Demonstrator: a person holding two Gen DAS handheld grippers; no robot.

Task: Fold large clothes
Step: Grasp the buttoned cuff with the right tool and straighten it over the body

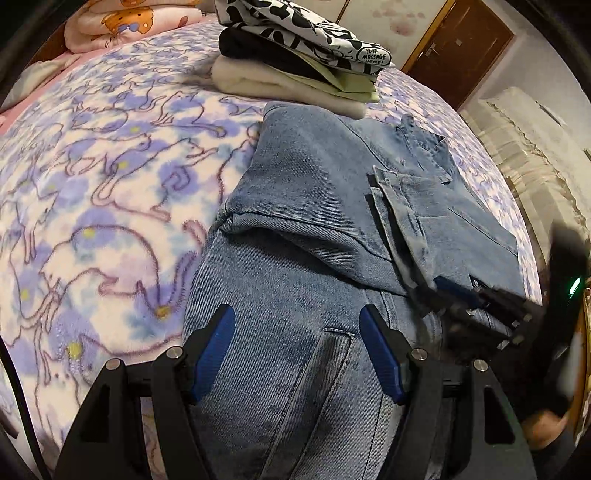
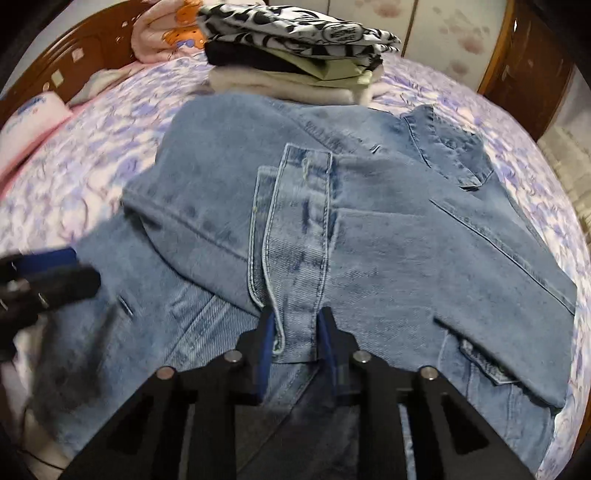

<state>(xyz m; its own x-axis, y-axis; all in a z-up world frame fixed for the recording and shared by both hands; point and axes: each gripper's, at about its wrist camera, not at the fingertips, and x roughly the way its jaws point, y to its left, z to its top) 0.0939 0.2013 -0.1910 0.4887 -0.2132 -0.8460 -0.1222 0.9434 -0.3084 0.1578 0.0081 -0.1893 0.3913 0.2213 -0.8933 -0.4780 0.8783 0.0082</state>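
Note:
A blue denim jacket [image 1: 314, 206] lies on the bed, partly folded, with one sleeve laid across its body. My left gripper [image 1: 297, 332] is open and empty, hovering over the jacket's lower part near a pocket. My right gripper [image 2: 297, 325] is shut on the sleeve cuff [image 2: 299, 258], which runs between its blue pads. The right gripper also shows blurred at the right of the left wrist view [image 1: 461, 295]. The left gripper shows blurred at the left edge of the right wrist view [image 2: 48, 273].
A stack of folded clothes [image 1: 295, 62] with a black-and-white print on top sits just beyond the jacket. The bed has a purple cat-print blanket [image 1: 92, 184]. A pink quilt [image 2: 166, 33] and wooden headboard [image 2: 74, 48] are at the far left. A wooden door [image 1: 458, 48] stands at the back right.

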